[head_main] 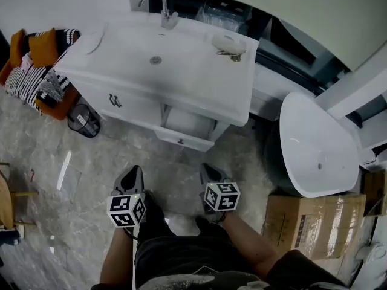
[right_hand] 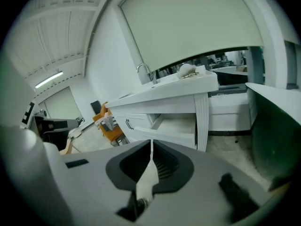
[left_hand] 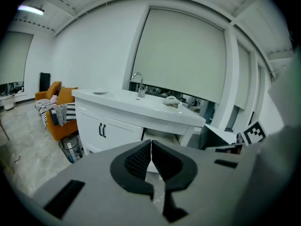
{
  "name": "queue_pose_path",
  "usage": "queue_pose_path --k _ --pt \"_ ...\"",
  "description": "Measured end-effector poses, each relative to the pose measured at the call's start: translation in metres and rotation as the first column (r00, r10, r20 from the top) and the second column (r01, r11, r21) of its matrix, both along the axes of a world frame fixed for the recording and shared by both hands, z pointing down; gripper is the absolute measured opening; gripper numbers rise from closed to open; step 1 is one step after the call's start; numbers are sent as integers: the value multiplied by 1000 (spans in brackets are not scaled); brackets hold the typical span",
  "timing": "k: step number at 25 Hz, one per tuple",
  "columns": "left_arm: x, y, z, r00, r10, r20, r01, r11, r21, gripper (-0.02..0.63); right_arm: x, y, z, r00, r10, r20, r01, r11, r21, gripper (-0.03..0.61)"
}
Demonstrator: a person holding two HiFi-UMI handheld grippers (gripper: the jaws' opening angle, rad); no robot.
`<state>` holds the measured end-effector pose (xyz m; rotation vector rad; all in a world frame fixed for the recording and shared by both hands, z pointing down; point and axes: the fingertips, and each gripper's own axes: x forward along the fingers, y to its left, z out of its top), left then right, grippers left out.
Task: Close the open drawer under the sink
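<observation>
White drawer (head_main: 184,132) under the sink (head_main: 181,83) stands pulled out, ahead of my jaws and apart from them. My left gripper (head_main: 134,173) has its jaws pressed together on nothing. My right gripper (head_main: 208,169) is the same, jaws together and empty, tips toward the drawer.

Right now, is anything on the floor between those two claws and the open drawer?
No. In the head view, only bare grey floor separates the left claw and right claw from the drawer.
</observation>
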<state>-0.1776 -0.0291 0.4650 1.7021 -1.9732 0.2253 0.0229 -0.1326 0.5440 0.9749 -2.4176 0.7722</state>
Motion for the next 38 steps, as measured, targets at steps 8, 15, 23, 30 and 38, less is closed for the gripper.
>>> queue_pose_path --k 8,15,23,30,38 --pt "-77 -27 33 985 169 -38 -171 984 -53 15 -48 -7 21 957 290 -19 -290 957 -9 28" --pt "-105 -40 78 950 307 -53 -310 946 -96 15 -79 -11 60 920 384 -78 -386 923 -4 29" --pt "-120 -51 127 922 380 -77 -387 914 -126 15 -110 -25 117 891 424 -165 -430 903 -1 160" --pt "-125 -56 166 920 377 -109 -390 909 -147 15 -116 -41 159 860 465 -212 -468 883 38 175" --pt "-122 -67 198 919 376 -122 -393 904 -168 15 -108 -71 198 826 515 -231 -521 853 40 173"
